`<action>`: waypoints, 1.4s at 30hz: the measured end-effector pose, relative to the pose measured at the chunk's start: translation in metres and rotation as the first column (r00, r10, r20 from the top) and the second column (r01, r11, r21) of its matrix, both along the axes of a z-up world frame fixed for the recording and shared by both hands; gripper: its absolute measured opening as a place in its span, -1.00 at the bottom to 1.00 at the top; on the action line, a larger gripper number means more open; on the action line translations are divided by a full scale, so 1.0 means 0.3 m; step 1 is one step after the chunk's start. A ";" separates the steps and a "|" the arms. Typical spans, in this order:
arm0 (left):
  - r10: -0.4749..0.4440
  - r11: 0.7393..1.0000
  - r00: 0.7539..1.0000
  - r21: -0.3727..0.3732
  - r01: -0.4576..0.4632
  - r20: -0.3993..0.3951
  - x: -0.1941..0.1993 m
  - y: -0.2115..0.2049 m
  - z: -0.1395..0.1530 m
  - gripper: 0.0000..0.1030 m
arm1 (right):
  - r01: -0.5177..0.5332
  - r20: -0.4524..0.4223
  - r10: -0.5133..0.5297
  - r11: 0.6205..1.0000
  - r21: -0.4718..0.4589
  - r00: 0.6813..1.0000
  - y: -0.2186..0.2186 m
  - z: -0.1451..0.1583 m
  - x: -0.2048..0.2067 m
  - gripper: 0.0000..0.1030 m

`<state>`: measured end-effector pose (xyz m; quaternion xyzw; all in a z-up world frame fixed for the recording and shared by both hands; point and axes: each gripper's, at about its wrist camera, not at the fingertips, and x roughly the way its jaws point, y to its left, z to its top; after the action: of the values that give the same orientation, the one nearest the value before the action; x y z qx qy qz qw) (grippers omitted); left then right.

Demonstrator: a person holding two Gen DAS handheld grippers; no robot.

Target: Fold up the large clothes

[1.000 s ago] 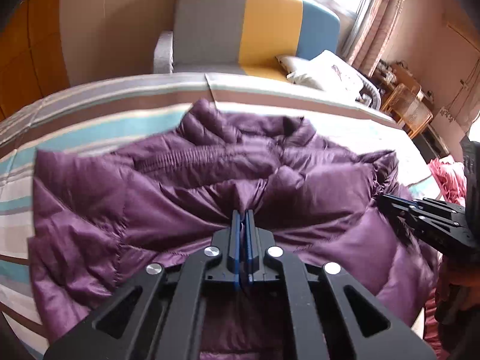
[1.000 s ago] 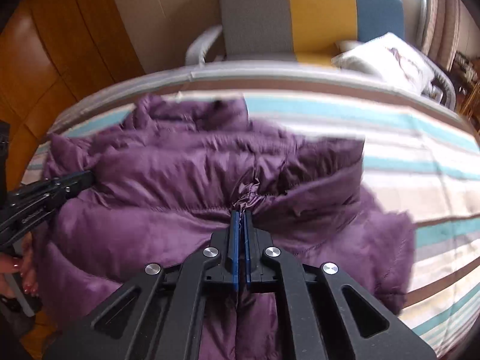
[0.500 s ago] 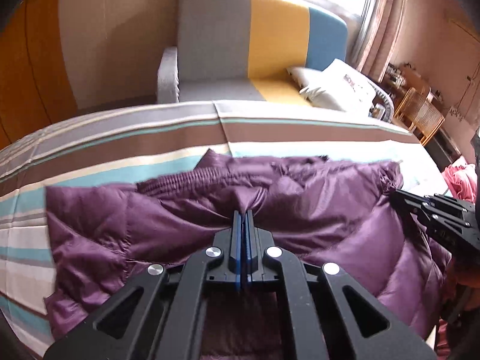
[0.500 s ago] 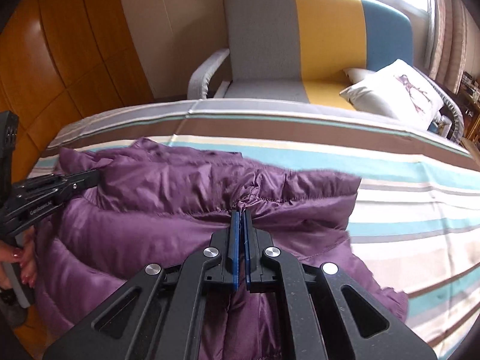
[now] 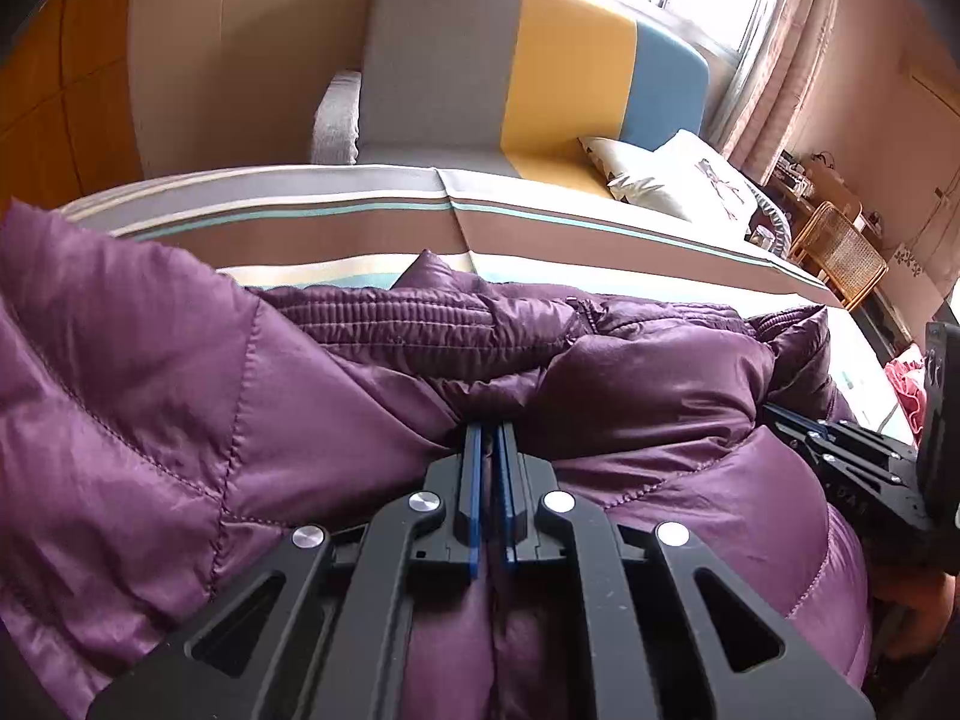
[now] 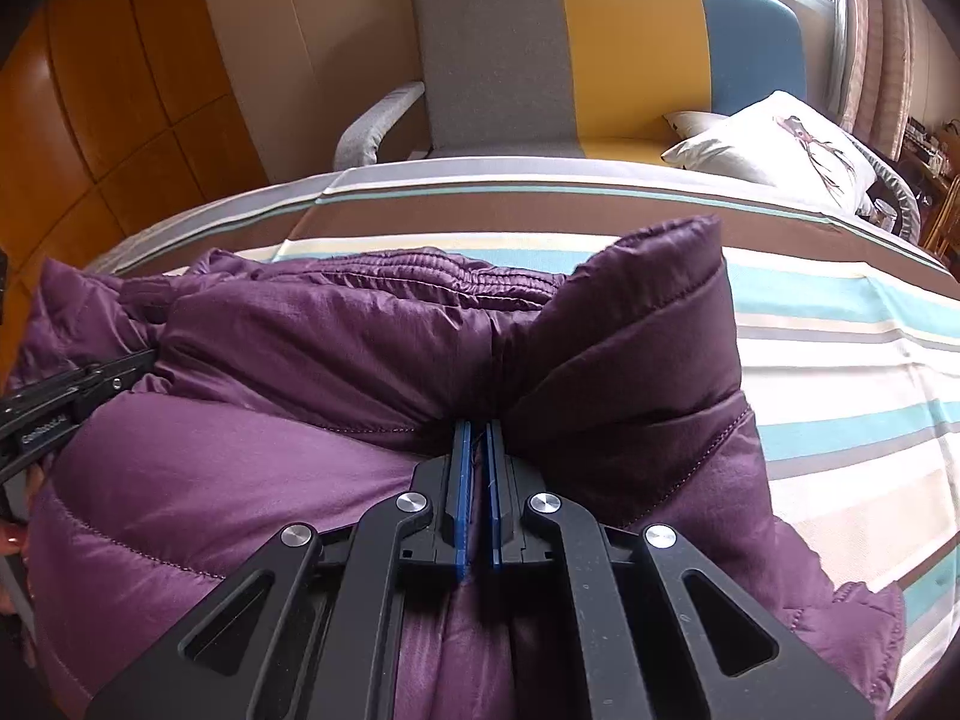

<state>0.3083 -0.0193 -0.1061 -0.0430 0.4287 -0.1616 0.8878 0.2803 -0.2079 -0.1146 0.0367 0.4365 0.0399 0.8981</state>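
The purple down jacket (image 5: pixel 180 408) lies on the striped bed (image 5: pixel 336 222), bunched into thick folds, and both tongs grip it. To the left of the left tongs (image 5: pixel 493 429) a broad quilted panel bulges up. These tongs are pinched narrow, blue pads pressed on a gathered ridge of the jacket's fabric. Just ahead of them runs a ribbed, finely stitched band of the jacket, with bare bedcover beyond it. To their right, the right tongs (image 5: pixel 774 411) come in from the side, their tips buried in the same jacket.

In the right wrist view, the left tongs (image 6: pixel 147 357) reach in at the far left, touching the jacket's edge. The right tongs (image 6: pixel 478 426) are closed tight on a pinch of purple fabric (image 6: pixel 270 468). Just to their upper right a stiff quilted flap stands up. Further right the bedcover (image 6: pixel 840 360) lies bare. Beyond the bed, ahead of both tongs, stands a grey, yellow and blue sofa (image 6: pixel 498 60) with a white cushion (image 6: pixel 774 138).
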 end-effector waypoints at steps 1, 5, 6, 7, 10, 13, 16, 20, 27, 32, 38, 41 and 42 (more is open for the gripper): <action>0.001 1.000 1.000 -0.004 -0.001 0.000 0.001 0.000 -0.004 -0.88 | 0.001 -0.001 -0.001 1.000 0.004 1.000 -0.003 -0.001 0.001 -0.94; -0.007 1.000 1.000 -0.016 0.007 -0.007 0.002 0.003 0.004 -0.82 | -0.004 -0.007 0.005 0.999 0.035 1.000 -0.016 0.007 0.000 -0.92; -0.005 1.000 1.000 -0.017 0.005 -0.008 -0.005 0.010 0.015 -0.62 | -0.009 -0.010 0.009 0.998 0.059 1.000 -0.025 0.018 -0.003 -0.89; -0.006 1.000 1.000 -0.018 0.006 -0.006 -0.013 0.016 0.027 -0.42 | -0.009 -0.010 0.010 0.998 0.065 1.000 -0.032 0.029 -0.008 -0.84; -0.002 1.000 0.998 0.006 0.001 0.062 -0.067 0.031 0.100 0.45 | 0.011 0.037 -0.013 0.998 0.067 0.999 -0.041 0.095 -0.051 0.04; 0.032 0.998 0.992 0.058 -0.039 0.119 -0.094 0.073 0.158 0.44 | 0.048 0.140 -0.057 0.997 0.067 0.988 -0.046 0.172 -0.090 0.26; 0.138 0.985 0.984 0.087 -0.148 0.115 -0.069 0.142 0.165 0.46 | 0.092 0.137 -0.092 0.996 0.003 0.986 -0.037 0.189 -0.051 -0.02; 0.250 0.961 0.966 0.106 -0.255 0.065 -0.005 0.220 0.118 0.46 | 0.160 0.068 -0.157 0.986 -0.038 0.985 -0.050 0.127 0.026 -0.19; 0.279 0.957 0.960 0.072 -0.280 0.016 0.059 0.257 -0.006 0.59 | 0.226 0.005 -0.226 0.974 -0.001 0.974 -0.117 0.014 0.088 -0.19; 0.282 0.956 0.959 0.077 -0.283 0.028 0.046 0.258 -0.038 0.61 | 0.227 0.023 -0.226 0.973 -0.031 0.974 -0.092 -0.011 0.079 -0.19; 0.292 0.953 0.956 0.074 -0.294 0.040 -0.002 0.253 0.020 0.60 | 0.230 0.032 -0.228 0.972 -0.050 0.973 -0.085 -0.006 0.070 -0.19; 0.297 0.953 0.951 0.029 -0.301 0.086 -0.076 0.213 0.103 0.60 | 0.230 0.034 -0.228 0.971 -0.062 0.973 -0.081 -0.003 0.069 -0.19; 0.293 0.955 0.951 0.020 -0.296 0.095 -0.089 0.201 0.117 0.62 | 0.230 0.035 -0.228 0.971 -0.067 0.973 -0.079 -0.003 0.068 -0.19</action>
<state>0.2817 0.0408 -0.0709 -0.0840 0.3793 -0.0220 0.9212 0.3008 -0.2315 -0.1154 0.0546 0.4180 -0.0790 0.9033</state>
